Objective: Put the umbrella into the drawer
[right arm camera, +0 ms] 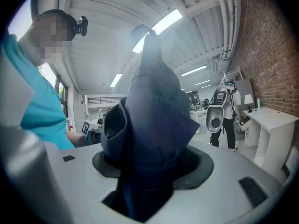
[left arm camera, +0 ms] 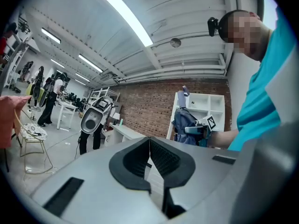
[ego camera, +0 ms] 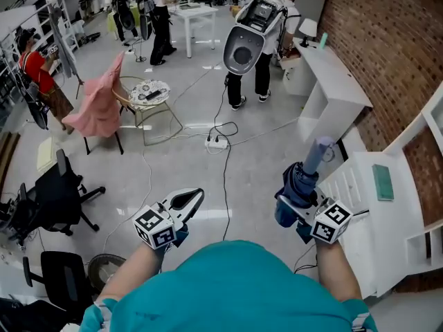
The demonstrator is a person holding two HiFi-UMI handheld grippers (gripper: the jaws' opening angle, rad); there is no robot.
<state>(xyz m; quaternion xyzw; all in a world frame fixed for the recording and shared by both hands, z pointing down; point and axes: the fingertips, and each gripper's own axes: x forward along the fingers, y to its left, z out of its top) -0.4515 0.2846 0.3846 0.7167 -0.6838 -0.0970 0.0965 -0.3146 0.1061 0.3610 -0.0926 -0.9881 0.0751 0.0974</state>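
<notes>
The umbrella (ego camera: 302, 185), folded and dark blue, stands nearly upright in the right tool (ego camera: 294, 206), handle end up, held above the floor (ego camera: 242, 158) on the person's right. In the right gripper view its bunched fabric (right arm camera: 154, 125) fills the gap between the jaws, which are clamped on its lower part. The left tool (ego camera: 196, 195) hangs at the left, well apart from the umbrella. In its own view the jaws (left arm camera: 149, 148) meet with nothing between them, so it is closed and empty.

Just right of the umbrella stands a white unit (ego camera: 391, 213) with shelves and a slatted part, against the brick wall (ego camera: 387, 33). No drawer can be picked out for certain, and none shows as clearly open.

The step in hand looks like the carry: the umbrella is gripped but is in no drawer yet. The next move likely calls for turning right toward the unit and finding the drawer. If it is shut, the free left tool would have to pull it out. The umbrella would then need tipping flat to lie inside.
</notes>
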